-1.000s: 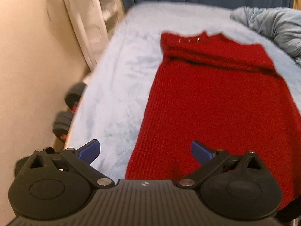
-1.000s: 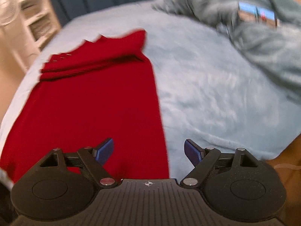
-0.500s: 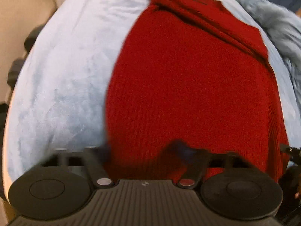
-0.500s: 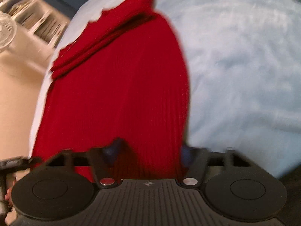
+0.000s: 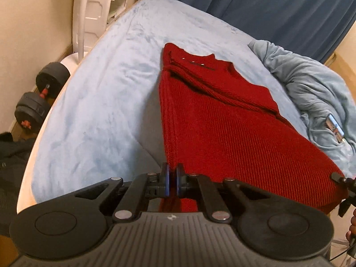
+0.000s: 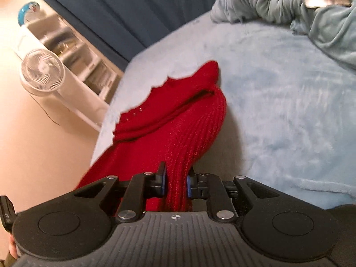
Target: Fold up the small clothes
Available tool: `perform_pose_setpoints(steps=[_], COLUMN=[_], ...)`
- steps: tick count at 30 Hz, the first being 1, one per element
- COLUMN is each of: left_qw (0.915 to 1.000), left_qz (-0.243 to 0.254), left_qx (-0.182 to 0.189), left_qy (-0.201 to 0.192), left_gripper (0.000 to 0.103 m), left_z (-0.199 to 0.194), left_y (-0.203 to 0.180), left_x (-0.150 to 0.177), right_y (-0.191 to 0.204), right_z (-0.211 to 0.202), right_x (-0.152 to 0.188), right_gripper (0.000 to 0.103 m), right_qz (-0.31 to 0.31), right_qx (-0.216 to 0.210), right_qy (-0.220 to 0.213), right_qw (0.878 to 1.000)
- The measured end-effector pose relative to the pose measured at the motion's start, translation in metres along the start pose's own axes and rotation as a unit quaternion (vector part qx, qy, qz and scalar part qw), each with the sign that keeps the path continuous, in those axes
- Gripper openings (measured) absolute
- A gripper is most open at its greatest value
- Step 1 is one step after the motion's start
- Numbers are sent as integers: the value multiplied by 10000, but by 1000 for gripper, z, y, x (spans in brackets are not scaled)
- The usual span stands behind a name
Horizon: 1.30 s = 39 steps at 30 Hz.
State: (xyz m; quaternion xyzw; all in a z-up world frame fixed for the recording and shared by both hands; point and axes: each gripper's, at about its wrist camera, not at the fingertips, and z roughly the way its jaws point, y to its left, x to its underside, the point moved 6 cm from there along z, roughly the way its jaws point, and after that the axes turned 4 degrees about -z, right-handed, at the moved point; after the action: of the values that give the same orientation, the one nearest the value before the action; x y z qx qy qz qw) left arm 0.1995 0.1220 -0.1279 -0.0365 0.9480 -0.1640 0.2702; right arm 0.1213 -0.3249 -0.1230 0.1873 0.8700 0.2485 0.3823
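Now that both sets of fingers have just closed, the left gripper point(image 5: 173, 179) and right gripper point(image 6: 175, 181) each pinch a near corner of the red knit garment point(image 5: 222, 120), lifting its hem off the bed point(image 5: 100, 93), ready for folding toward the collar.

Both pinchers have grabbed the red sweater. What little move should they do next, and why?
Probably carry the near hem forward toward the collar end. The left gripper and right gripper are each shut on a near corner of the red sweater, whose far part lies flat on the blue blanket, ready to fold in half.
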Motion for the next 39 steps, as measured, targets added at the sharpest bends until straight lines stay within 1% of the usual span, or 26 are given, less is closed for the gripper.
perform_pose_setpoints(steps=[3, 6, 9, 12, 15, 18, 21, 23, 25, 26, 27, 28, 29, 30, 31, 32, 33, 34, 35, 36, 37, 39], left_qw=[10000, 9997, 9986, 9965, 9949, 9933, 9935, 9948, 9963, 9955, 9917, 9826, 9760, 9726, 9685, 9670, 9703, 9748, 9796, 9828, 9859, 9892], left_qz=[-20, -204, -496, -785, -948, -1098, -1123, -1001, -758, -703, -691, -758, -884, -988, -1231, -1438, -1508, -1422, -1241, -1074, -911, -755], left_qx=[-61, -6, 57, 48, -54, -130, -74, -119, -398, -619, -1036, -1579, -1826, -1926, -2006, -1941, -1711, -1534, -1440, -1403, -1345, -1256], left_qy=[42, 115, 188, 283, 353, 324, 188, 123, 1, -108, -334, -618, -795, -846, -815, -808, -806, -770, -653, -534, -394, -83], left_gripper=[5, 5, 5, 5, 5, 5, 5, 5, 5, 1, 0, 2, 8, 18, 29, 34, 43, 56, 62, 71, 76, 77], left_z=[-10, -26, -37, -38, -29, -18, 6, 32, 71, 92, 108, 127, 142, 155, 166, 172, 179, 186, 194, 201, 210, 229], left_y=[2, 9, 21, 33, 36, 33, 21, 10, -3, -7, -9, -6, -2, 2, 9, 13, 17, 17, 18, 17, 17, 20], left_x=[28, 60, 81, 87, 71, 34, -28, -74, -134, -163, -187, -217, -240, -257, -269, -274, -275, -271, -263, -252, -240, -216], right_y=[-7, -19, -34, -46, -50, -38, -34, -32, -36, -42, -53, -67, -79, -92, -100, -106, -109, -110, -111, -113, -115, -122], right_z=[-19, -38, -54, -63, -57, -37, -5, 27, 69, 95, 116, 141, 162, 181, 190, 194, 195, 194, 192, 191, 192, 199], right_x=[14, 42, 75, 88, 74, 40, -14, -52, -96, -118, -134, -149, -161, -173, -178, -178, -174, -169, -162, -152, -144, -131], right_gripper=[17, 17, 17, 17, 17, 17, 17, 17, 17, 18, 20, 30, 36, 51, 65, 69, 71, 71, 71, 71, 71, 71], right_qz=[39, 224, 469, 688, 867, 860, 823, 785, 789, 941, 1206, 1610, 1845, 1989, 2140, 2248, 2232, 2114, 1908, 1587, 1288, 835], right_qx=[-29, 44, 209, 347, 306, 279, 217, 274, 415, 603, 839, 1164, 1388, 1511, 1559, 1559, 1458, 1317, 1219, 1213, 1274, 1500], right_qy=[25, 265, 550, 723, 862, 978, 1063, 1086, 1057, 1003, 990, 965, 898, 726, 503, 299, 162, 54, -1, -21, -25, -3], right_qw=[10000, 9994, 9972, 9944, 9920, 9911, 9907, 9906, 9904, 9887, 9842, 9753, 9688, 9656, 9630, 9614, 9637, 9685, 9740, 9799, 9834, 9852])
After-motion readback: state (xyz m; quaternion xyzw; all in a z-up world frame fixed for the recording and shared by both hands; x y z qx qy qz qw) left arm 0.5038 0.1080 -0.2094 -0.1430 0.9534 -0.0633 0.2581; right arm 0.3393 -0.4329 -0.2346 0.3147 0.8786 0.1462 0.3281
